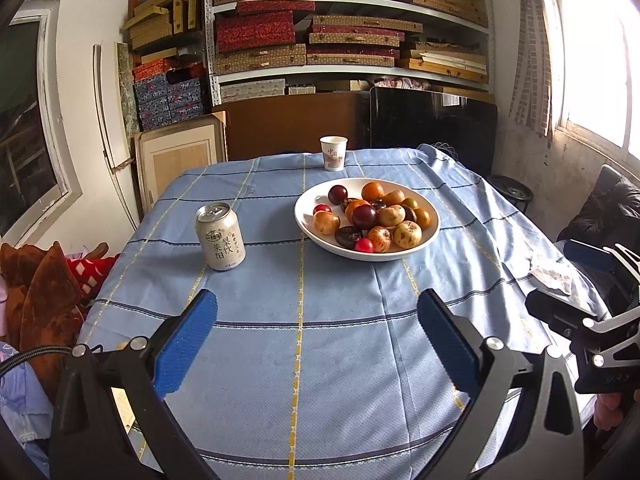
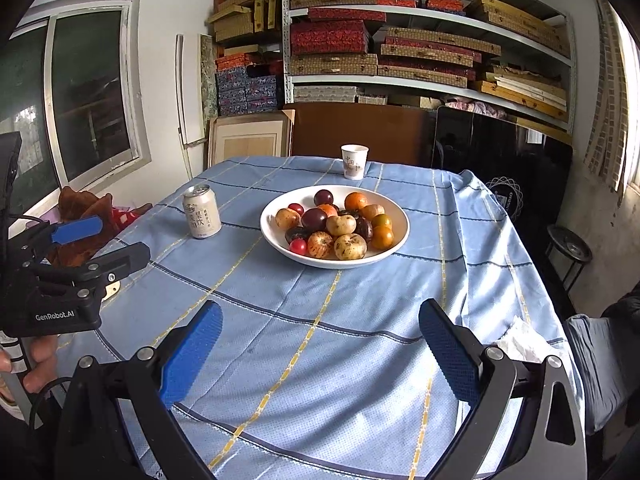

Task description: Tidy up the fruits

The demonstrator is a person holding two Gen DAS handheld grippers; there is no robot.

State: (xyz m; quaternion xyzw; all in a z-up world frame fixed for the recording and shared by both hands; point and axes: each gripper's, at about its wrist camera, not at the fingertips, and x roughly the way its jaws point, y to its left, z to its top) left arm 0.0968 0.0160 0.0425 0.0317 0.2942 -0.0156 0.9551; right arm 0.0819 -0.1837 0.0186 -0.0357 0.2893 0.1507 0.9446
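We see a tall white metal shelving unit [image 1: 348,20] filling the back wall, stacked with flat patterned boxes in tan, red and blue, its top cut off by the frame edge; below it lean a brown board [image 1: 296,124] and a glossy black panel [image 1: 432,128], and what stands behind them we cannot make out. Bright windows wash out the right side of the room, so nothing outside them is readable. In front of us a table is covered by a light blue checked tablecloth [image 1: 300,320] with dark blue and yellow lines, wrinkled at its right edge, and its near edge is hidden under our tools. Our left gripper [image 1: 316,340] hangs over the near part of the cloth with its blue-padded jaws spread wide and nothing between them; our right gripper [image 2: 320,344] does the same, equally wide and empty, and each shows only partly at the margin of the other's view. The wide white ceramic bowl [image 1: 430,236] sits on the cloth toward the far middle, well apart from both tools, and holds the mixed round fruits [image 1: 372,220], orange, dark purple, speckled yellow and small red, piled so that the lower ones are partly hidden. Left of the bowl stands an upright pale drink can [image 1: 220,238] with printed characters too small for us to read surely. Near the far edge stands a small white paper cup [image 1: 333,153].
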